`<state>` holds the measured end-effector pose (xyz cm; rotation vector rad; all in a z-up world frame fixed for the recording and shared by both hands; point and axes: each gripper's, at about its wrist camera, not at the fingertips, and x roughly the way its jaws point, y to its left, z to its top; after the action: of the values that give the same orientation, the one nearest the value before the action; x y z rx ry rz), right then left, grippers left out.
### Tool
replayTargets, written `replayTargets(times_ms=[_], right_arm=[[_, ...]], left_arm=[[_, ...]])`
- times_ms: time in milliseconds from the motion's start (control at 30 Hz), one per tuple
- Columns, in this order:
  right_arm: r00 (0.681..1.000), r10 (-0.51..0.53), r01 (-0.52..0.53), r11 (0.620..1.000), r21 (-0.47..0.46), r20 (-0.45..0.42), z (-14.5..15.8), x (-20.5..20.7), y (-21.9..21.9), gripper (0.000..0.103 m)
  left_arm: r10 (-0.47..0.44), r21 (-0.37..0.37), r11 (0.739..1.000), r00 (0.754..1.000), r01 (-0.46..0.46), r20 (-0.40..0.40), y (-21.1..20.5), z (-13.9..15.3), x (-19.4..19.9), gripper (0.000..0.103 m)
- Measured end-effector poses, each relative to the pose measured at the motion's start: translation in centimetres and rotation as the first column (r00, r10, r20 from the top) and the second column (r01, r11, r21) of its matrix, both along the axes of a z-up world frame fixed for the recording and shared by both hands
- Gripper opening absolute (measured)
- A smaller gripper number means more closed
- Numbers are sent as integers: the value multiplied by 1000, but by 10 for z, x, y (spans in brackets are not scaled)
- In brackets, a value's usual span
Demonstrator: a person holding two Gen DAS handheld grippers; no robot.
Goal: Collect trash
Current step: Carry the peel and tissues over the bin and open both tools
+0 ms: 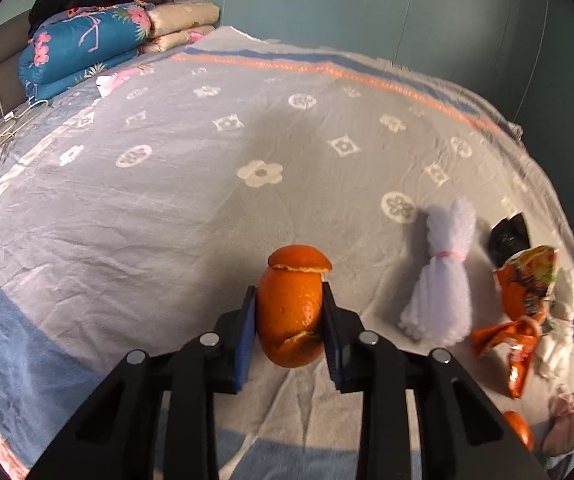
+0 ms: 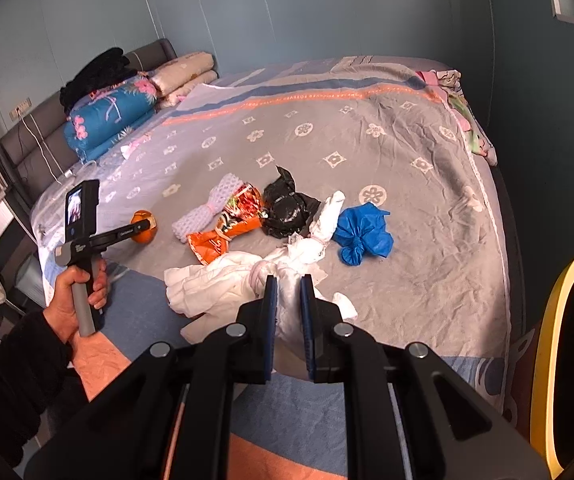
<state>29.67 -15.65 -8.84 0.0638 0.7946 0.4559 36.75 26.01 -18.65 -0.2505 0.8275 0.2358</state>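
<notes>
My left gripper (image 1: 289,292) is shut on an orange peel (image 1: 291,312), with both blue pads pressed against its sides just above the bedsheet. The right wrist view shows the same peel (image 2: 139,236) at the tip of the left gripper (image 2: 147,225), which a hand (image 2: 75,292) holds. My right gripper (image 2: 288,282) is shut on a crumpled white plastic bag (image 2: 223,284) that lies on the bed. Nearby lie an orange snack wrapper (image 2: 227,230), a black bag (image 2: 287,210), a blue knotted bag (image 2: 361,232) and a white knitted bundle (image 2: 203,214).
A yellow-rimmed bin (image 2: 547,340) stands off the bed's near right corner. Folded quilts (image 2: 111,116) are stacked at the headboard, and cables (image 1: 3,128) trail there. Another orange piece (image 1: 521,430) lies at the lower right. The grey patterned sheet (image 1: 207,200) stretches far and left.
</notes>
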Motion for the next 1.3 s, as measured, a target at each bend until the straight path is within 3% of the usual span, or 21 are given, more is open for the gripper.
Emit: replayTargets(times_ms=[100, 367, 667, 967, 1300], right_arm=[[1000, -3, 3, 1000, 21, 7, 7, -3, -6, 12], [998, -43, 41, 998, 55, 38, 25, -27, -42, 12], [980, -169, 159, 983, 92, 108, 54, -61, -119, 12], [920, -364, 344, 928, 145, 143, 79, -87, -213, 12], [826, -542, 523, 839, 148, 156, 84, -104, -291, 12]], left_arm=[[-6, -38, 999, 1000, 7, 26, 1, 14, -15, 28], [-103, 9, 995, 987, 102, 126, -47, 68, -54, 28], [-310, 59, 951, 920, 305, 242, -158, 131, -71, 28], [-512, 81, 856, 814, 511, 274, -281, 162, -73, 28], [-655, 53, 744, 711, 666, 256, -391, 157, -71, 29]])
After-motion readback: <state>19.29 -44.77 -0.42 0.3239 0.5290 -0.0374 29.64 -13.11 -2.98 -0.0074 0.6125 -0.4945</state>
